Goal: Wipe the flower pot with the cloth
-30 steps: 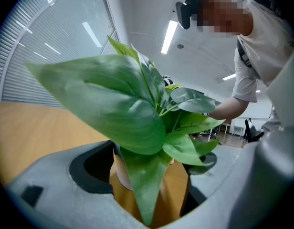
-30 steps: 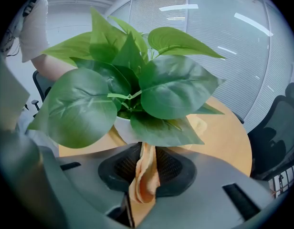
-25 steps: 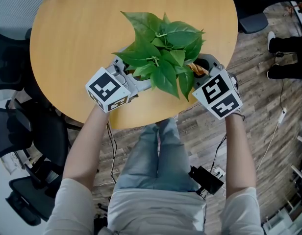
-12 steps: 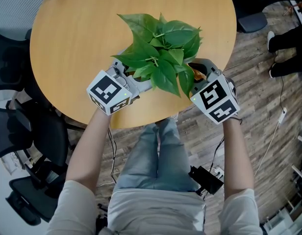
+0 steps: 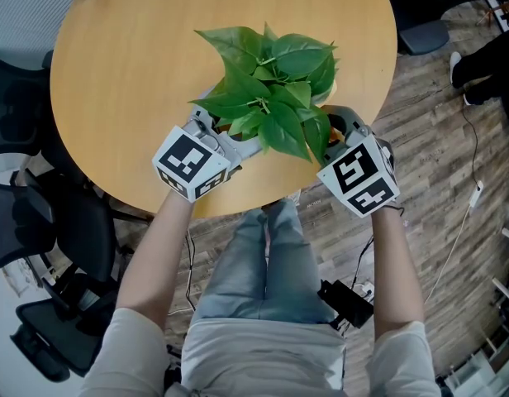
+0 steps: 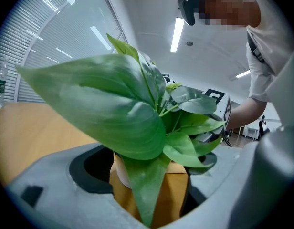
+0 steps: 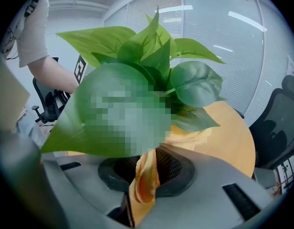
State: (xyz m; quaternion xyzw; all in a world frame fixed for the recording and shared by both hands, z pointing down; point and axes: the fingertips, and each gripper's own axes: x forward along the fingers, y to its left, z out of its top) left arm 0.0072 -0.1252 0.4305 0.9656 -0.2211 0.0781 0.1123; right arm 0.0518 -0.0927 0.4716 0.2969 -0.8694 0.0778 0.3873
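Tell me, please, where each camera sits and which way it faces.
Head view: on the person's head, facing steeply down at table, plant; forearms, legs show.
Left gripper view: on the left hand-held gripper, facing the flower pot between its jaws; torso, right arm show.
Right gripper view: on the right hand-held gripper, facing the plant past its pinched cloth; left arm shows.
All share the plant.

Office — swivel chairs (image 5: 31,213), glass walls (image 7: 218,46) w/ blinds (image 6: 23,56), strip lights (image 6: 177,32)
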